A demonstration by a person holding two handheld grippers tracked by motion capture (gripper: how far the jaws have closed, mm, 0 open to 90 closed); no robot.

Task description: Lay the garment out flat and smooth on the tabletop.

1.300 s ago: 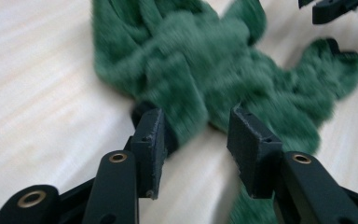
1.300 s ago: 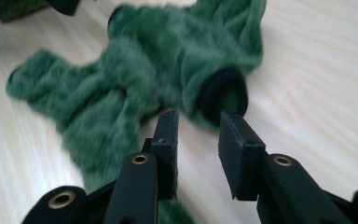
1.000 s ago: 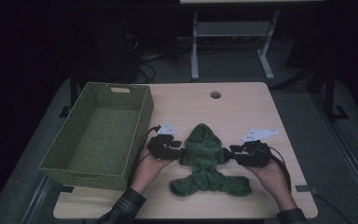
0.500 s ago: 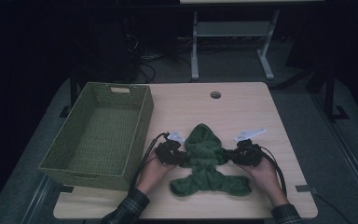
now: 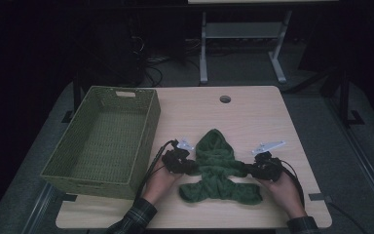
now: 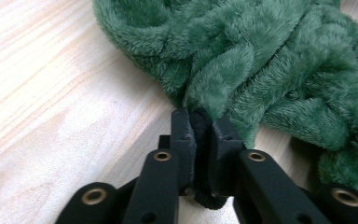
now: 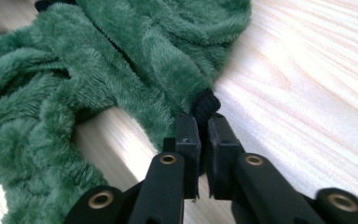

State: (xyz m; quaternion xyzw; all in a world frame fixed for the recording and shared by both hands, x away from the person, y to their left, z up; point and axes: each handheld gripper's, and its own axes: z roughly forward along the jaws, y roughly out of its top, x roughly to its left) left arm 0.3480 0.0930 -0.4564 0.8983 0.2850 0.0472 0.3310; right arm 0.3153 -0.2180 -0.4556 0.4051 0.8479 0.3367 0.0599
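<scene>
Green fleece, a small hooded garment (image 5: 217,168), lies flat on the counter (image 5: 253,117) beside the woven basket (image 5: 104,139), hood pointing away from me, long axis running front to back. My left gripper (image 5: 191,167) and right gripper (image 5: 247,169) have just been closing; each now pinches a dark sleeve cuff.

Dim room: pale wooden worktop (image 5: 253,117) on grey floor (image 5: 331,126), white metal stand (image 5: 241,36) and tangled cables (image 5: 151,53) behind.

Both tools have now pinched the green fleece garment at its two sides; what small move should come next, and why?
Probably lift both hands together. The left tool and the right tool, whose jaws have just been closing, each clamp a dark cuff of the green fleece garment, which lies flat on the table beside the woven basket.
</scene>
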